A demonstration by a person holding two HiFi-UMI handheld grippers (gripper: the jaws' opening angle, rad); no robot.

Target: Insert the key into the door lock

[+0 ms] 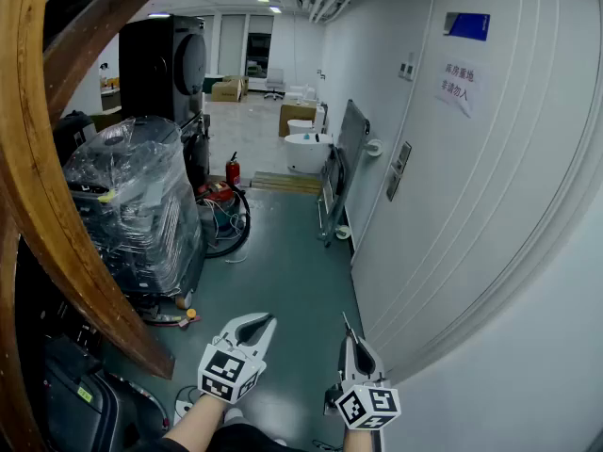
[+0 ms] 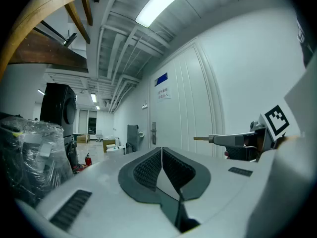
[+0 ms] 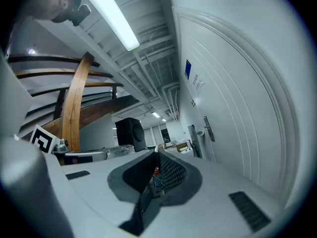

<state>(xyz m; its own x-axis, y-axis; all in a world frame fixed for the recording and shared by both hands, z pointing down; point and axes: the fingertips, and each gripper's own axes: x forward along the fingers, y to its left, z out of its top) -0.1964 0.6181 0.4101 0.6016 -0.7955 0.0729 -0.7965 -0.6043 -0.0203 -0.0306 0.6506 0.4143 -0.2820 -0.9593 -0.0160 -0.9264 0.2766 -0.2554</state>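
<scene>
The white door fills the right side, and its lock plate with a lever handle sits well ahead of both grippers. The same lock is small in the left gripper view, and the lock also shows in the right gripper view. My right gripper is low beside the door, shut on a key that points forward. From the left gripper view, the key sticks out of the right gripper. My left gripper is beside it with its pads closed on nothing.
A plastic-wrapped pallet and a large curved wooden beam stand on the left. A grey panel leans on the wall before the door, with a white tub and a red fire extinguisher further down the corridor.
</scene>
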